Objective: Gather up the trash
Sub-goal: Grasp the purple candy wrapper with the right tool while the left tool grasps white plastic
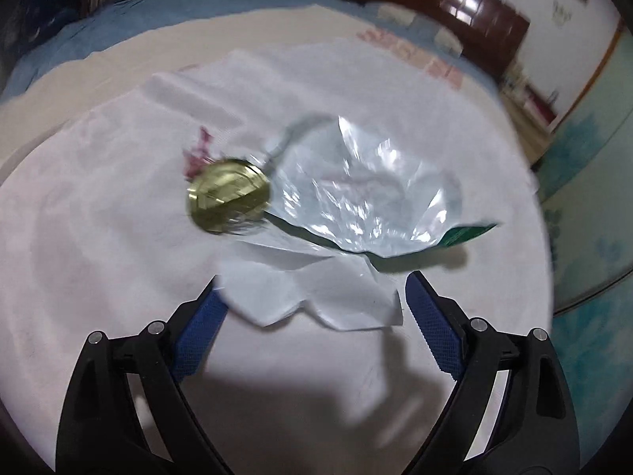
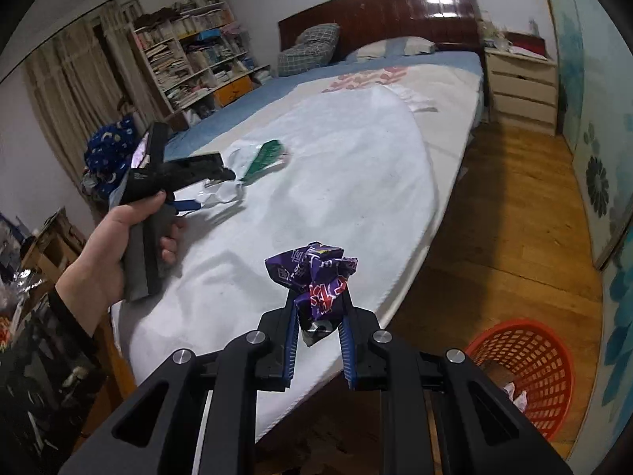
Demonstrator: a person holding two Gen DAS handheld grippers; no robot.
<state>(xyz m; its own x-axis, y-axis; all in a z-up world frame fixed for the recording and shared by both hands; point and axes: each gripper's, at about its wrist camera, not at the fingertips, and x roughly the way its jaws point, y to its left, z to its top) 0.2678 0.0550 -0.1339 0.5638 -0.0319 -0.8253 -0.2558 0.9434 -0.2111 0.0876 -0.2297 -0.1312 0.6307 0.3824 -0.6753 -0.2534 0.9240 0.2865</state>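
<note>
Our left tool (image 1: 310, 304) stands with its jaws wide apart and nothing pressed between the blue pads (image 1: 198, 340). It tilts down over the white sheet (image 1: 99, 217) on the bed. A crumpled white paper (image 1: 316, 297) lies right at the fingertips, its edges reaching almost from pad to pad. Just beyond it, toward 12 o'clock, lies a shiny foil bag (image 1: 356, 198) with a green printed edge at about 2 o'clock. A round gold lid (image 1: 229, 196) sits at 11 o'clock, touching or overlapping the bag's near edge; motion blur keeps us from telling which. A scrap of pink wrapper (image 1: 198, 154) peeks out behind the lid.

Our right tool (image 2: 318, 312) is clamped on a crumpled purple wrapper (image 2: 312, 277) and hangs near the bed's corner. The red basket (image 2: 526, 372) stands on the wooden floor at 4 o'clock from it, with some paper already inside.

For the left side, we judge the white paper the natural pick. We should come down so both pads straddle its bunched middle, not its thin edge, and close above the sheet so we do not pinch the cloth. The lid will likely need its own grip by the rim. For the right side, we should carry the wrapper over the basket's mouth before letting go.
</note>
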